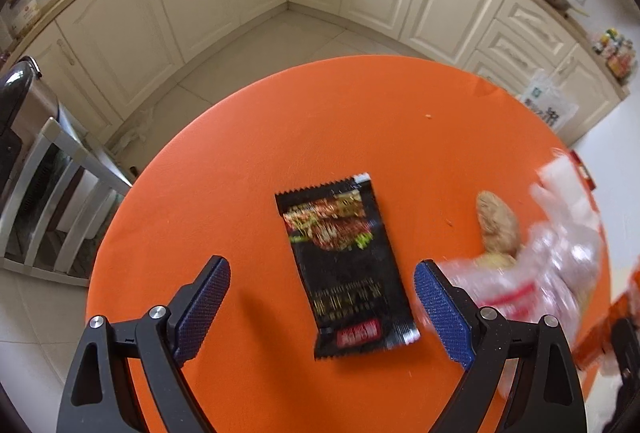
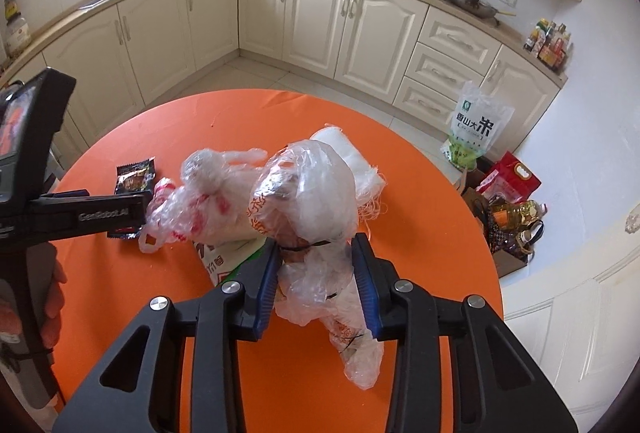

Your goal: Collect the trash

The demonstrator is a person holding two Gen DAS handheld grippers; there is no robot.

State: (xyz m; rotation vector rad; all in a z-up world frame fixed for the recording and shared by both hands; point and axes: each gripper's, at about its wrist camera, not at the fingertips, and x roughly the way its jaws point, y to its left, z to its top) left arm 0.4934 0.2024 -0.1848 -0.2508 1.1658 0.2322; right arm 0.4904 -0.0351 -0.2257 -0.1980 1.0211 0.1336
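Your right gripper is clamped on a crumpled clear plastic bag, both blue pads pressing into the bunched plastic near a dark tie, with the rest of the bag puffing up above the jaws and a tail hanging below them. No earlier shot to compare, so that's just how it sits.

Your left gripper has its jaws spread wide with nothing pinched, hovering over the black snack wrapper, which lies flat on the orange round table and sits between the two fingers from this angle. I can't tell whether the pads touch it.

Just right of that wrapper there's a brownish lump (too blurry to say what), right against a second clear bag with red print. A white plastic roll or bag lies behind the held bag, and a printed white packet peeks out under it. On the floor past the table: a rice bag.
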